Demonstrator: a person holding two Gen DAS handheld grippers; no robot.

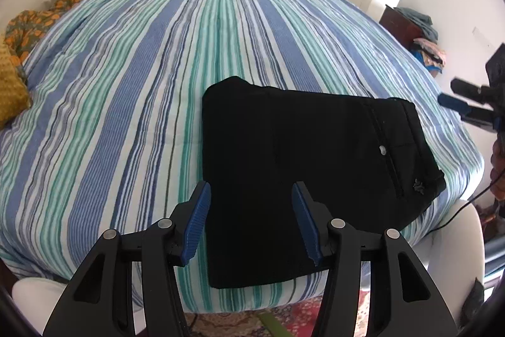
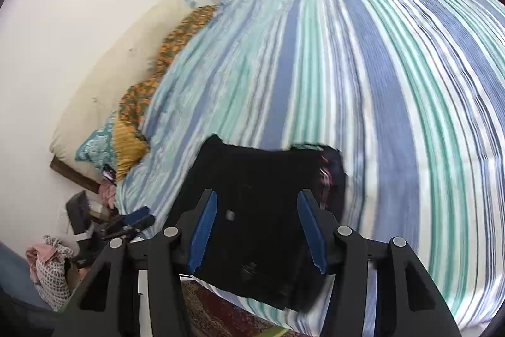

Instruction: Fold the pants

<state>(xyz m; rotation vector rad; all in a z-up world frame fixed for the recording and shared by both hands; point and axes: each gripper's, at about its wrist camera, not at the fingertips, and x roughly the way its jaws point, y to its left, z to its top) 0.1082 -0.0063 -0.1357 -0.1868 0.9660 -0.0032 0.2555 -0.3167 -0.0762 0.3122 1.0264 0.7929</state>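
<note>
Black pants lie folded into a compact rectangle on the striped bed, near its front edge, waistband with a white button to the right. My left gripper is open and empty, held above the pants' near left part. My right gripper is open and empty above the same pants, seen from the side. The right gripper also shows at the right edge of the left wrist view. The left gripper shows in the right wrist view at the lower left.
Orange patterned bedding and a yellow pillow lie along the bed's left side. A dark cabinet with piled clothes stands at the right. White wardrobes and a doorway are behind. A patterned rug covers the floor below.
</note>
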